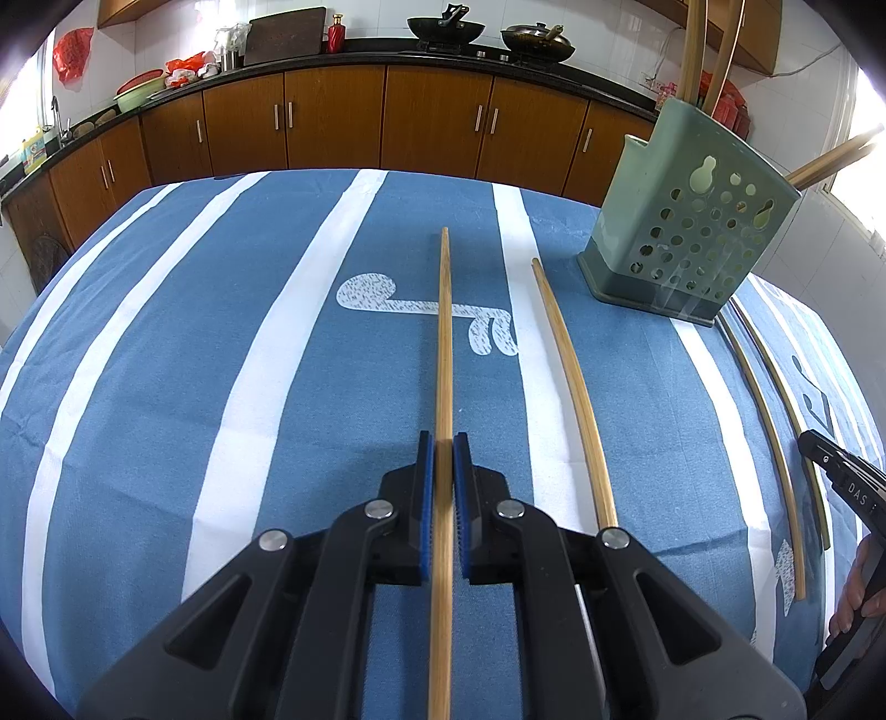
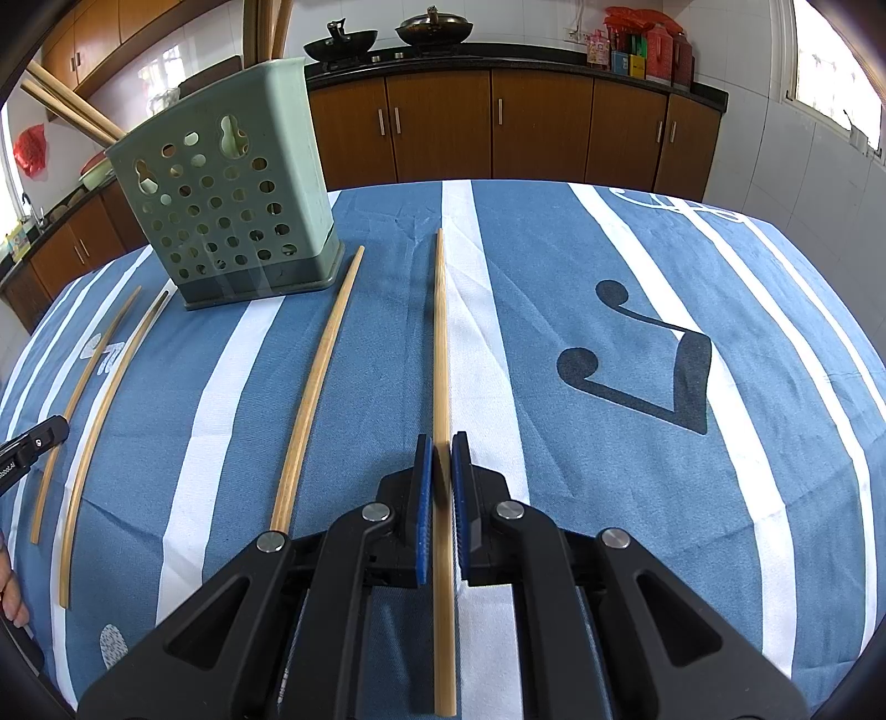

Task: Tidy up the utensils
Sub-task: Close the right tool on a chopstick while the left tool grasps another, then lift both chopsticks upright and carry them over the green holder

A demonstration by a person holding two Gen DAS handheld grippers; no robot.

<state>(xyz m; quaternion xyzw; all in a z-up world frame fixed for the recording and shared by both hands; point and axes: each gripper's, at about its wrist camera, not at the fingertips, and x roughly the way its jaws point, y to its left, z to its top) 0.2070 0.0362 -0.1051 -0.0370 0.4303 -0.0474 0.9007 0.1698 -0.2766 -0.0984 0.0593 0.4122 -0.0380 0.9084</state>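
Gripping: left gripper (image 1: 441,443) is clamping one chopstick (image 1: 443,332); right gripper (image 2: 441,443) is clamping another chopstick (image 2: 440,332).
Holder: green caddy (image 2: 232,210) is standing toward the table's far edge, sticks already inside.
Loose: spare chopstick (image 2: 318,382) is lying beside it.
Next: probably lifting, tipping upright, dropping in.

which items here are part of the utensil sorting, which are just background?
Job:
- left gripper, shut on one chopstick
- right gripper, shut on another chopstick
- loose chopsticks on cloth
- green holder

Background:
- woks
- red bottle
- cutting board
- cabinets
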